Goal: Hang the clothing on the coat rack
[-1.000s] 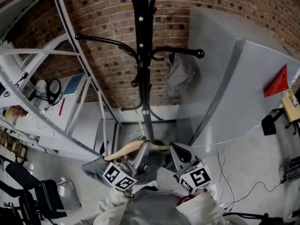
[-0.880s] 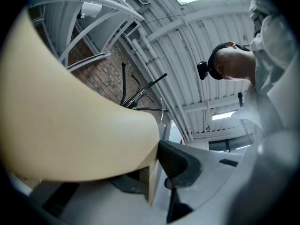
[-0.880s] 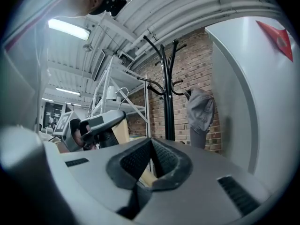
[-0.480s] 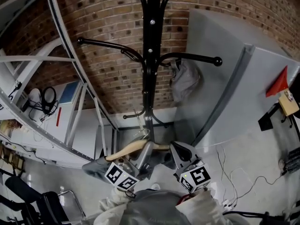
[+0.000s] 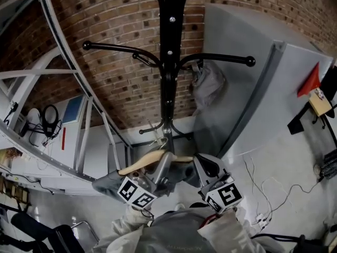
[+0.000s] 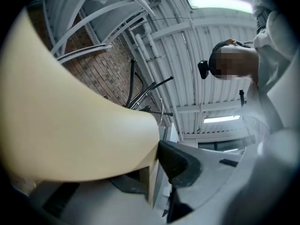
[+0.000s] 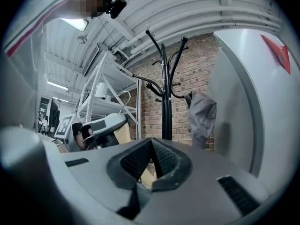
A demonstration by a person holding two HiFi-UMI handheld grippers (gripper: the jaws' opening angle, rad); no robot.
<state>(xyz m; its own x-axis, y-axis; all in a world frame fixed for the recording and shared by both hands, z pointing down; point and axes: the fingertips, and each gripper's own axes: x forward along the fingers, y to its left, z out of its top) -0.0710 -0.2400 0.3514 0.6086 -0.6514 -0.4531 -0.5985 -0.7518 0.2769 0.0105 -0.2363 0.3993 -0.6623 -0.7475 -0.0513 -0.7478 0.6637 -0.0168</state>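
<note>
**Head view: hanger gripped low, its hook turned toward the rack**

From where I stand, the left claw [image 5: 158, 174] is clamped on the wooden hanger [image 5: 149, 162] near its middle. That looks like a sensible grip, since it should keep the bar from tipping as it is raised. The left gripper view bears this out: pale wood [image 6: 70, 116] fills the frame and sits hard against the dark pad [image 6: 178, 161].

The clothing [image 5: 108, 183], grey-blue, droops off the hanger's left end, well below the coat rack [image 5: 168, 62]. It has not been hung yet. The wire hook [image 5: 159, 143] points up toward the black pole, which seems to be why the hanger is carried this way round.

The right claw [image 7: 151, 161] has its jaws closed together with nothing that I can see gripped between them. It sits just beside the hanger's right end, probably to steady it.

A grey garment [image 5: 208, 86] already hangs from the rack's right arm. The left arm is bare, so I judge that to be the likelier place for this piece. The lift is a long one, and the dangling cloth could catch on the lower pegs.
</note>
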